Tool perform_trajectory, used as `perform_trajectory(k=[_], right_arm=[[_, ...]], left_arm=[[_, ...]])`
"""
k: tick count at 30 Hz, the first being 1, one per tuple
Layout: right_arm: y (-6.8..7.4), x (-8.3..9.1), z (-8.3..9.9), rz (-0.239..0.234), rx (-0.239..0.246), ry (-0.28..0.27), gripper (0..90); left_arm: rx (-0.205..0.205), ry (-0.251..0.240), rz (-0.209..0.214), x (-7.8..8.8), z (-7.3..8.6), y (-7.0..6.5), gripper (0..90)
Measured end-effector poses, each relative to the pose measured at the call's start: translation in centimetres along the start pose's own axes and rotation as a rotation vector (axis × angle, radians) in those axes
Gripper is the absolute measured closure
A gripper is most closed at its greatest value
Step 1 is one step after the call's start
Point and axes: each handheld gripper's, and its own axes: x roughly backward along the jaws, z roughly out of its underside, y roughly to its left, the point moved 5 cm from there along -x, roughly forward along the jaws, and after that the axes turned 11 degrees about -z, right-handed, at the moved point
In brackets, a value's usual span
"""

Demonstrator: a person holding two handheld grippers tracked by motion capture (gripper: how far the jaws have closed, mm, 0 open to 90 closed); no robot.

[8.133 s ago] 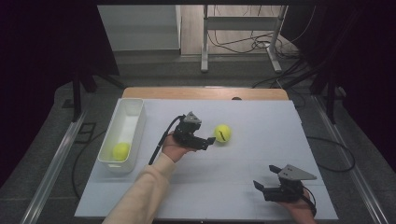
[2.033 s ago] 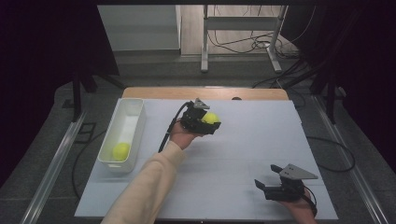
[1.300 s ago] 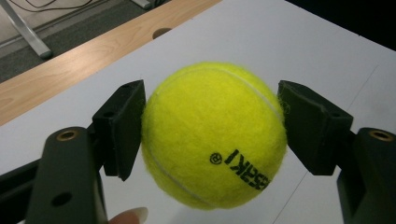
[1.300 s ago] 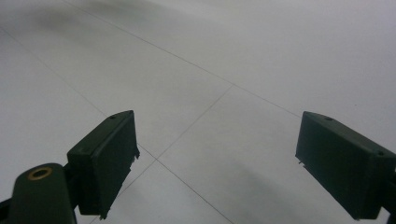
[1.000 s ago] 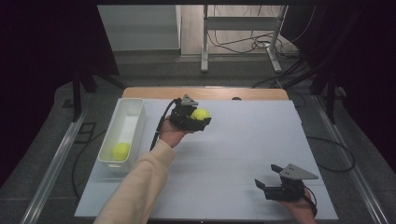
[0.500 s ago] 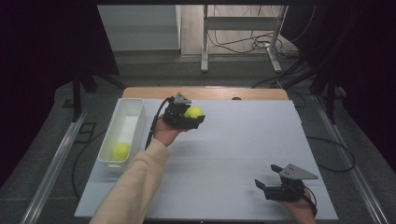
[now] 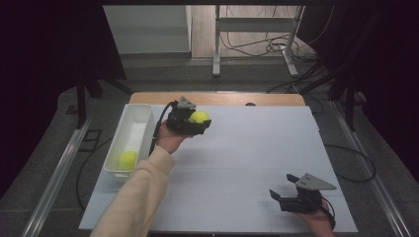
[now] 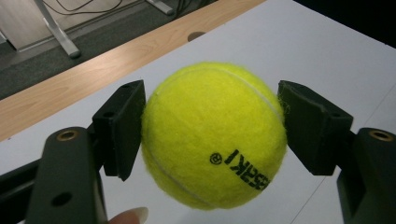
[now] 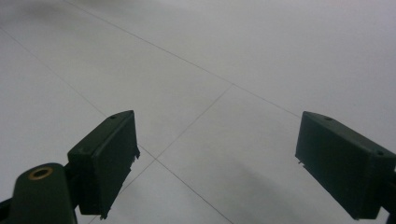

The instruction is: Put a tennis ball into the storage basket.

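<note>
Nearest the person, the right tongs [image 7: 291, 197] rest idle with jaws spread wide over the pale grey tabletop [image 7: 247, 163]. Farther off, the left tongs [image 7: 190, 121] clamp a fuzzy yellow tennis ball [image 8: 214, 135] just beside the long white plastic bin [image 7: 143, 114] (a second yellow ball [image 7: 128, 159] lies inside). The carry should probably stay level until over the bin. The ball's printed lettering is partly cut off.
</note>
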Motion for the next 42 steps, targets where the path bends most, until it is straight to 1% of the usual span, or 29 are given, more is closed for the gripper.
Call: perform_trajectory(k=[17,22,25,34,37,42], right_arm=[[0.0,0.0,0.0,0.002,-0.001,0.002,13.4],[0.0,0.0,0.0,0.003,-0.002,0.003,13.4],[0.0,0.0,0.0,0.004,-0.002,0.002,13.4],[0.0,0.0,0.0,0.005,-0.003,-0.001,13.4],[0.0,0.0,0.0,0.005,-0.003,0.002,13.4],[-0.1,0.0,0.0,0.006,-0.003,0.001,13.4]], left_arm=[[0.024,-0.007,-0.040,1.2,0.4,2.4,27.7],[0.023,-0.004,-0.051,1.5,0.5,2.9,27.7],[0.025,-0.004,-0.064,1.8,0.6,3.5,27.6],[0.042,-0.006,-0.088,2.8,0.9,4.8,27.7],[0.048,-0.005,-0.104,3.1,0.9,5.1,27.7],[0.059,-0.008,-0.111,3.4,1.0,5.7,27.7]])
